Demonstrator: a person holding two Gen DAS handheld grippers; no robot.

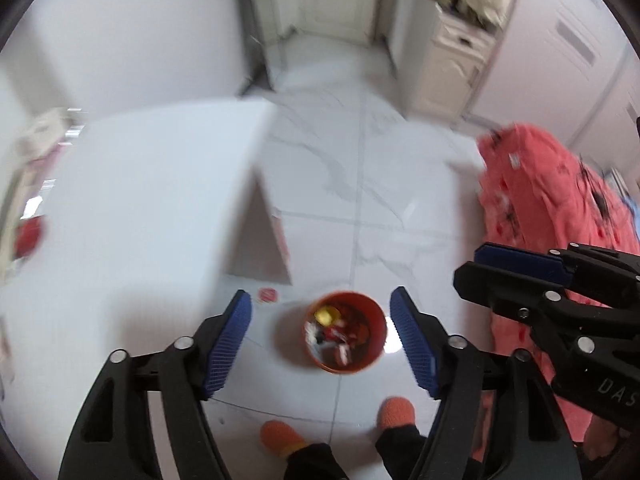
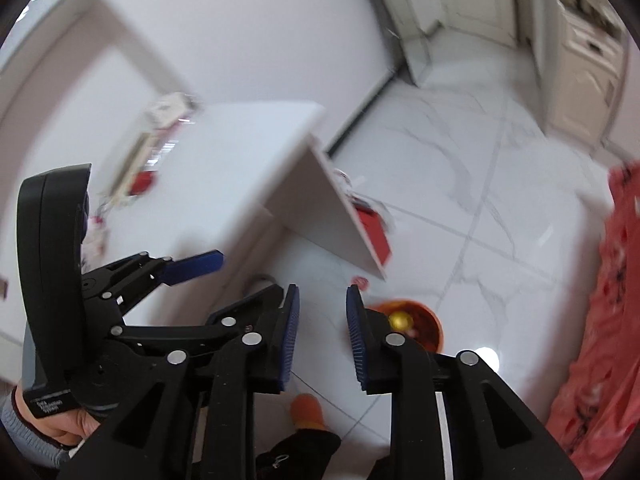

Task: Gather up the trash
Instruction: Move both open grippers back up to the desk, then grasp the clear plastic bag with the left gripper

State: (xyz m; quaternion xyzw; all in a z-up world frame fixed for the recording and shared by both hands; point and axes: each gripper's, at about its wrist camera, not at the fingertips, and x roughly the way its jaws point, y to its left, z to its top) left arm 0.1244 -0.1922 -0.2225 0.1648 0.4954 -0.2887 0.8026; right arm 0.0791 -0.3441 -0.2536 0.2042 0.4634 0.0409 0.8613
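A white marble-tile floor lies under a white table. On it stands a round orange plastic bin, holding mixed red, white and yellow trash. The left gripper is spread wide and empty; the right gripper is parted, empty too.
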